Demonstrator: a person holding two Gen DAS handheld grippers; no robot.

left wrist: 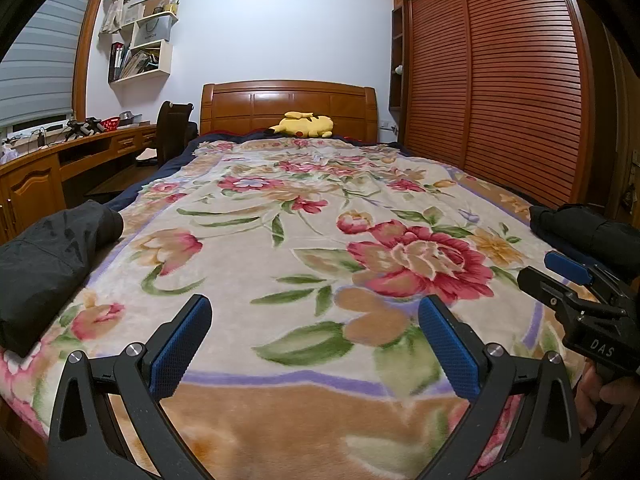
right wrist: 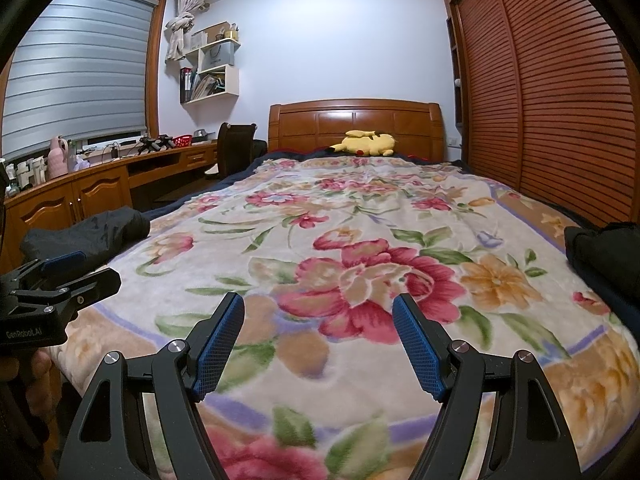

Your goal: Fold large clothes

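Both tongs stand wide and hold nothing. The left gripper [left wrist: 316, 344] and the right gripper [right wrist: 318, 346] hover side by side above the foot edge of the bed, aimed along the flowered blanket [left wrist: 288, 240] toward the headboard [left wrist: 288, 106]. That looks like a ready pose, with the middle of the blanket left bare as a working surface.

The dark clothes sit at the edges: one black bundle [left wrist: 48, 264] at the left edge near the foot, another black bundle [left wrist: 592, 236] at the right edge. Each looks rolled or bunched, which fits clothes waiting to be folded or clothes set aside once done; I cannot tell which.

Both bundles are cut off by the frame, so their kind and full shape stay unclear. A yellow plush toy [left wrist: 304, 125] lies by the headboard.
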